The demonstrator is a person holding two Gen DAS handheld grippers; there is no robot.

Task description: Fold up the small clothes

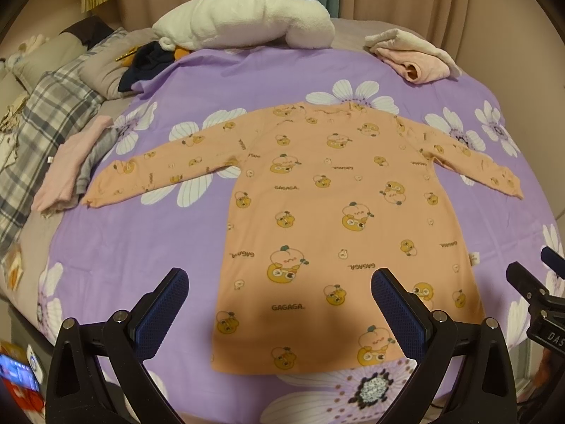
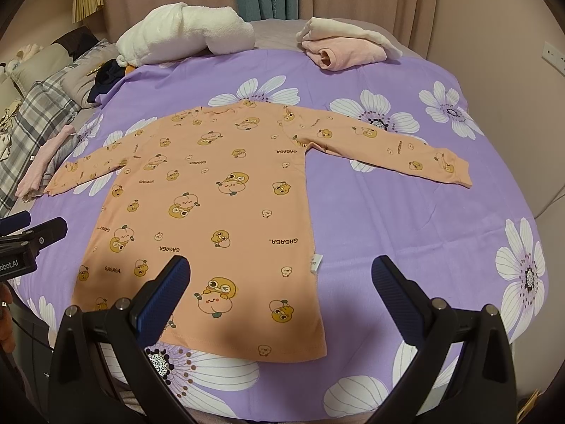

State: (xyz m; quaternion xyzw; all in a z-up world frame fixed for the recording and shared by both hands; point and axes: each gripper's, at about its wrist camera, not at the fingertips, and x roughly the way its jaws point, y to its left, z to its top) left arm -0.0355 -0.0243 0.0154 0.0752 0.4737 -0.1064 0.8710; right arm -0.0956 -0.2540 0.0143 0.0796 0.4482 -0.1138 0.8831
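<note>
An orange long-sleeved child's shirt [image 1: 317,194] [image 2: 219,190] with a cartoon print lies flat on the purple flowered bedsheet [image 1: 141,247] [image 2: 406,229], both sleeves spread wide and the hem nearest me. My left gripper [image 1: 280,277] hovers open above the hem's left half, nothing between its blue pads. My right gripper [image 2: 282,265] hovers open above the hem's right corner, also holding nothing. Each gripper's tip shows at the edge of the other's view: the right gripper [image 1: 536,275] and the left gripper [image 2: 35,229].
A folded pink and grey stack [image 1: 70,173] [image 2: 42,162] lies beside the left sleeve. A white fluffy bundle [image 1: 247,17] [image 2: 183,31] and a pink-cream folded garment [image 1: 416,56] [image 2: 346,46] sit at the far edge. Plaid bedding [image 1: 42,113] and dark clothing [image 1: 148,60] are far left.
</note>
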